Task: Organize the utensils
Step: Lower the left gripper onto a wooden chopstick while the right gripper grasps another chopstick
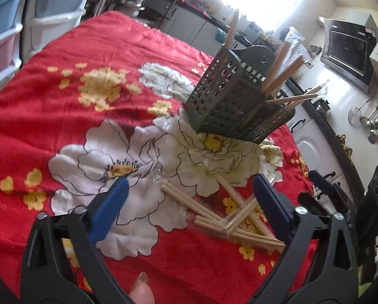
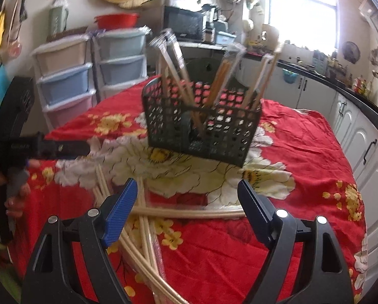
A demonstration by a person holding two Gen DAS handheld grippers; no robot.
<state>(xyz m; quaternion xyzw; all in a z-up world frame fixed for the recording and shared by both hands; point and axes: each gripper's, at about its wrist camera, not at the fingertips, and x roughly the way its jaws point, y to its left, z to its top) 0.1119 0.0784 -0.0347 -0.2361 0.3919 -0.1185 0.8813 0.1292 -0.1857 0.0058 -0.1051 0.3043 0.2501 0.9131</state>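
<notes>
In the left wrist view my left gripper stands wide open with nothing between its jaws, low in the frame, above the red cloth. The loose chopsticks lie crossed in a heap at lower right, just inside the right jaw. The black basket stands in the upper right, already with several sticks in it. In the right wrist view my right gripper is also wide open and empty, and the loose chopsticks spread from lower left to the centre, under the left jaw. The basket is in the middle, well apart from the heap. I judge the step is reaching for the next sticks. The next move calls for lowering one gripper over a single pair and closing across it, not along it.
</notes>
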